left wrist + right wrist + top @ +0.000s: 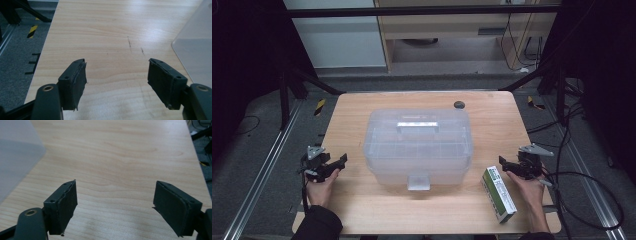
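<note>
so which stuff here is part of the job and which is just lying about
In the job:
clear box, lid shut
green carton, by the right gripper
left gripper, open

Lying about:
dark round thing at the table's far edge

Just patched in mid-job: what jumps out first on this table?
The big clear lidded box in the middle of the table, latch toward the person. A green-and-white carton lies flat near the front right corner, just beside the right gripper. Both that gripper and the left gripper, at the left edge, are open with nothing between their jaws.
</note>
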Available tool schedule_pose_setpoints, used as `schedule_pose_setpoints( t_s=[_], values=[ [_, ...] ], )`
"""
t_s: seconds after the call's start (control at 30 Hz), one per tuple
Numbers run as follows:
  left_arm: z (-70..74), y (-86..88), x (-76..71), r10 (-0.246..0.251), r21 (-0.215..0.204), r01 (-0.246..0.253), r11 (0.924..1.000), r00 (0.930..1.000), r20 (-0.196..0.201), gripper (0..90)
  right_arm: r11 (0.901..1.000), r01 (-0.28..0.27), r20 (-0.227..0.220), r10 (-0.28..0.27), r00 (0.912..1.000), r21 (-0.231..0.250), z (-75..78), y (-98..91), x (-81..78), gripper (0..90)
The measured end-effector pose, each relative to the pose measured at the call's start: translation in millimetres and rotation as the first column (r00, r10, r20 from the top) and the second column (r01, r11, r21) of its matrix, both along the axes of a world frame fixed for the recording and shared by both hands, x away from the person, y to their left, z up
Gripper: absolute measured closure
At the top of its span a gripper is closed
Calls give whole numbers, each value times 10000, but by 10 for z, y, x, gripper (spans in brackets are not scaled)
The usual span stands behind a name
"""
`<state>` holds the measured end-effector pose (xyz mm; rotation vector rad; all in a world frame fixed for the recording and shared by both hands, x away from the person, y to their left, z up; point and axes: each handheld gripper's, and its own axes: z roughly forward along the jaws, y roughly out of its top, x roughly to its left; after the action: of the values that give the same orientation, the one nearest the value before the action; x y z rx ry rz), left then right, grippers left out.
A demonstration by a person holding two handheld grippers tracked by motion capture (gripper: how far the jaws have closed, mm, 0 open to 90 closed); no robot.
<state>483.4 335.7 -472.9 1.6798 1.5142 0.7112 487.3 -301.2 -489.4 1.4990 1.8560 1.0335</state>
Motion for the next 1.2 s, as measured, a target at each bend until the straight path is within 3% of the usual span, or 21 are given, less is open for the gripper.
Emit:
schedule_pose_setpoints(
  t_s=[0.1, 0.23, 0.4, 0.47, 0.53, 0.6, 0.67, 0.9, 1.2],
  values=[
    [70, -22, -18, -129, 29, 129, 9999, 9997, 187, 336, 10000, -12, 318, 10, 9995, 72, 50, -7, -66, 196],
    [158, -67, -44, -522, 628, 499, 9968, 9980, 366, 327, 9999, -168, 288, 168, 9994, -26, 78, 22, -89, 194],
    [253, -35, -44, -873, 529, 853, 9949, 9955, 371, 317, 9981, -451, 436, 469, 9979, -424, 131, 86, -135, 202],
    [326, -19, -58, -1277, 426, 1258, 9911, 9907, 461, 320, 9979, -501, 595, 525, 9968, -409, 159, 106, -148, 205],
    [352, -19, -42, -1810, 400, 1802, 9828, 9833, 175, 307, 9973, -585, 642, 614, 9961, -453, 181, 125, -152, 206],
    [371, -35, -48, -1822, 690, 1805, 9811, 9831, 190, 300, 9971, -597, 613, 625, 9962, -468, 187, 140, -150, 206],
    [386, -34, -47, -1933, 719, 1914, 9789, 9809, 205, 307, 9968, -619, 609, 649, 9960, -513, 183, 146, -149, 207],
    [617, -82, -115, -2431, 1056, 2350, 9662, 9674, 715, 287, 9963, -646, 606, 680, 9958, -563, 184, 154, -152, 206],
    [825, -104, -173, -2606, 1157, 2471, 9621, 9577, 1218, 261, 9958, -604, 636, 648, 9959, -689, 188, 141, -162, 202]
  ],
)
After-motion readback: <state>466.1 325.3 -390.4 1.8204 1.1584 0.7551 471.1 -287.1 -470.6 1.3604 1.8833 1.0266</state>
